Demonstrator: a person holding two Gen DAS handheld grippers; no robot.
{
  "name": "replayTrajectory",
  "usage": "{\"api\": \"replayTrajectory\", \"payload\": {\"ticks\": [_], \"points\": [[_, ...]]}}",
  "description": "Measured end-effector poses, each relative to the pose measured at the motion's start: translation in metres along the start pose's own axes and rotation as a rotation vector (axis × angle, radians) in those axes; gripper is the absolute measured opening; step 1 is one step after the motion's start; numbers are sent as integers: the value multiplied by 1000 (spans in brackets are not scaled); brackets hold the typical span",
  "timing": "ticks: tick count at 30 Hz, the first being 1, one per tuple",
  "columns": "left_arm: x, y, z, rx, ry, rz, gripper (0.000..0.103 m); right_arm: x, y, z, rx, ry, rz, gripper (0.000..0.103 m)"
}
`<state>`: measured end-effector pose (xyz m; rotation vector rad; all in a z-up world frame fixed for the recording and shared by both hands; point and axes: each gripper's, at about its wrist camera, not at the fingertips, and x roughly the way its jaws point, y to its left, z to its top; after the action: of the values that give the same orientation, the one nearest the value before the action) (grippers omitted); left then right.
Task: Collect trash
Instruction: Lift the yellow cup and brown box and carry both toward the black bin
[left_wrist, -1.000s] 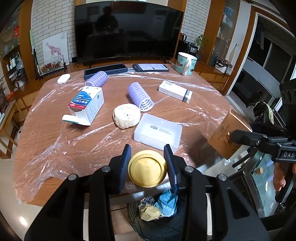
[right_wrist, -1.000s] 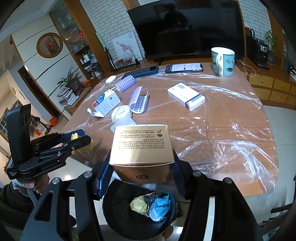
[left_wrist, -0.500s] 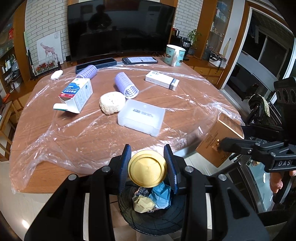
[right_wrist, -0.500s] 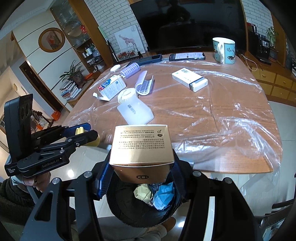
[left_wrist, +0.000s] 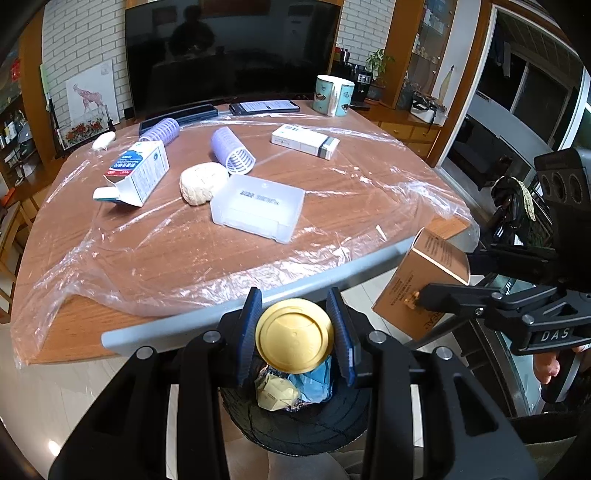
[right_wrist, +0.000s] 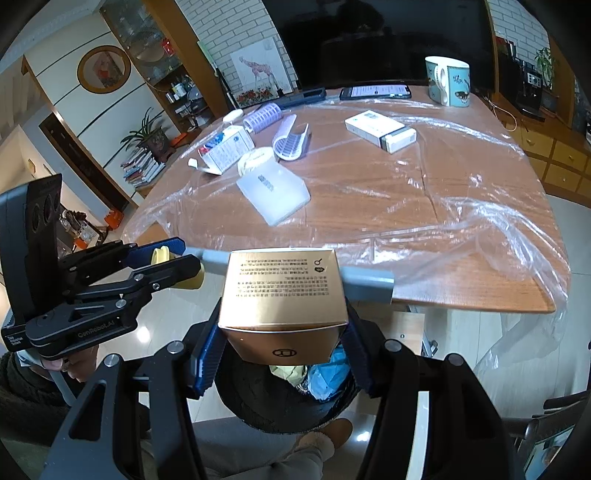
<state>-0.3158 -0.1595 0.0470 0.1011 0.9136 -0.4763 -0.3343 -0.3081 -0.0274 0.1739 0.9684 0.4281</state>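
Observation:
My left gripper (left_wrist: 294, 334) is shut on a round yellow lid (left_wrist: 294, 339), held just off the table's near edge and above a black trash bin (left_wrist: 295, 424) that holds crumpled yellow and blue paper. My right gripper (right_wrist: 282, 343) is shut on a gold cardboard box (right_wrist: 282, 291), also above the bin (right_wrist: 280, 410). In the left wrist view the box (left_wrist: 424, 288) and right gripper (left_wrist: 417, 297) hang at the right; in the right wrist view the left gripper (right_wrist: 184, 267) with the lid (right_wrist: 192, 278) is at the left.
The wooden table (left_wrist: 184, 258) carries a loose clear plastic sheet, an open carton (left_wrist: 138, 171), a pale round lump (left_wrist: 203, 182), a clear plastic box (left_wrist: 258, 206), two purple rollers (left_wrist: 232, 149), a white carton (left_wrist: 304, 140), a mug (left_wrist: 332, 95) and a phone (left_wrist: 264, 107).
Both grippers have drawn back from the table and sunk a little, still holding the lid and the box. The bin now lies more fully under them.

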Motion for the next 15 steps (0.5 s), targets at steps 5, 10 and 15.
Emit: {"api": "replayTrajectory", "payload": {"ticks": [5, 10, 15], "points": [[4, -4, -7, 4, 17, 0, 38, 6, 1, -8, -16, 30, -16, 57], [10, -7, -14, 1, 39, 0, 38, 9, 5, -14, -39, 40, -44, 57], [15, -11, -21, 7, 57, 4, 38, 13, 4, -19, -37, 54, -45, 57]]}}
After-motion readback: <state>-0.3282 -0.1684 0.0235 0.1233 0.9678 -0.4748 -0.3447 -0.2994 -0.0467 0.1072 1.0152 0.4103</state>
